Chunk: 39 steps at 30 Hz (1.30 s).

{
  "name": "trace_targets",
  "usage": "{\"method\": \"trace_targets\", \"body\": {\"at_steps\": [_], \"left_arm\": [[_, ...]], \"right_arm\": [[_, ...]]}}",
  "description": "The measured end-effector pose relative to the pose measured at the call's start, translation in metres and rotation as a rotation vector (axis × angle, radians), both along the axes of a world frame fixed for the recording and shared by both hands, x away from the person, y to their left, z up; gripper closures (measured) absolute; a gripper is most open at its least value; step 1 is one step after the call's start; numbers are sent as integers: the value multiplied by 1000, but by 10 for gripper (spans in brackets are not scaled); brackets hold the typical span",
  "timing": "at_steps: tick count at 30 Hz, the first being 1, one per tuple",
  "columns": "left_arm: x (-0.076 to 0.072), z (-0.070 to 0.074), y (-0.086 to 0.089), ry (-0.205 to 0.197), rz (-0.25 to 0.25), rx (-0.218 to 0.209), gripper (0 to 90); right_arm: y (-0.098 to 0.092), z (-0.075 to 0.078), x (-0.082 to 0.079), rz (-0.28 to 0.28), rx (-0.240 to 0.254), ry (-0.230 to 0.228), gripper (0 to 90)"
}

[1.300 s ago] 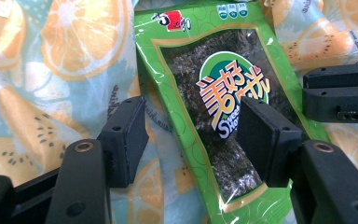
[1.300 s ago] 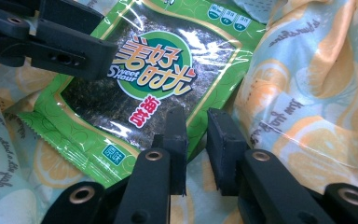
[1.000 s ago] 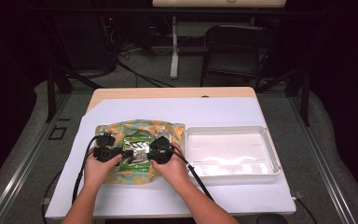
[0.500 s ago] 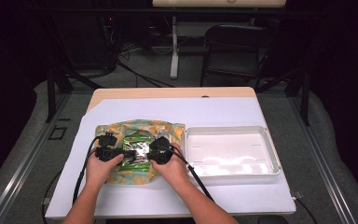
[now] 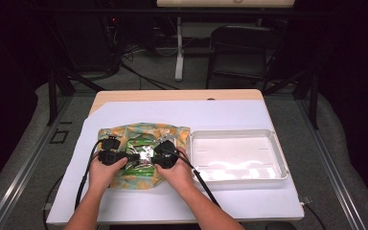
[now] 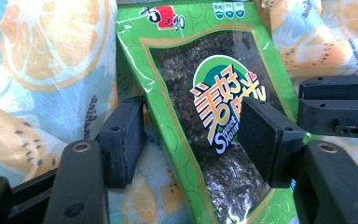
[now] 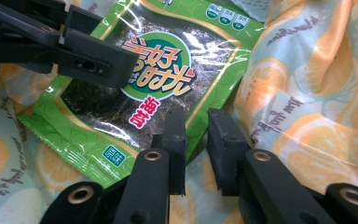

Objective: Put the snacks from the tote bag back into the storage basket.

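A green seaweed snack packet [image 5: 141,152] [image 6: 214,79] [image 7: 158,70] lies on a fruit-print plastic bag [image 5: 170,134] [image 6: 42,51] [image 7: 307,93]. My left gripper [image 5: 134,156] [image 6: 193,140] is open wide, with its jaws astride the packet's lower half. One pad [image 6: 123,140] sits by the packet's edge and the other stands over its face. My right gripper [image 5: 149,156] [image 7: 196,140] faces it from the opposite side. Its jaws stand open by a narrow gap at the packet's edge. Each gripper's jaw shows in the other's view.
An empty white tray [image 5: 280,165] sits just right of the bag on the white table cover [image 5: 220,115]. A black chair [image 5: 239,48] and stands are behind the table. Cables trail from both grippers toward the near edge.
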<state>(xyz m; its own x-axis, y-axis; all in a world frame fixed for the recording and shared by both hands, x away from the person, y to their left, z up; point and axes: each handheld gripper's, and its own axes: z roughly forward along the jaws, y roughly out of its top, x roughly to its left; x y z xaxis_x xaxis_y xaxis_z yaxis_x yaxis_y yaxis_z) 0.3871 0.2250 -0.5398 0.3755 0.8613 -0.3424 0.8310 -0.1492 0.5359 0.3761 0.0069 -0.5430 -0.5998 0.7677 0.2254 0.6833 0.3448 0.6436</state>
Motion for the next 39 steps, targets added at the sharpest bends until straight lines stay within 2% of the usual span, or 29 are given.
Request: {"method": "trace_targets", "body": {"at_steps": [4, 7, 13, 16, 22, 29, 39], "left_arm": [[-1, 3, 1, -7, 1, -11, 422], [-2, 5, 2, -18, 6, -29, 428], [-4, 9, 3, -30, 9, -51, 437], [-4, 10, 4, -34, 11, -62, 441], [-4, 11, 6, -37, 17, -100, 454], [-2, 7, 7, -11, 15, -84, 453], [1, 2, 3, 10, 9, -83, 424]], "right_arm": [[0, -1, 0, -5, 16, -6, 776], [-1, -1, 1, -2, 4, 0, 775], [-2, -1, 1, -5, 8, 2, 773], [-1, -2, 1, -18, 25, -2, 773], [-3, -2, 1, -4, 12, 4, 773], [-3, -2, 1, -6, 12, 4, 774], [-3, -3, 0, -14, 25, 0, 774]]}}
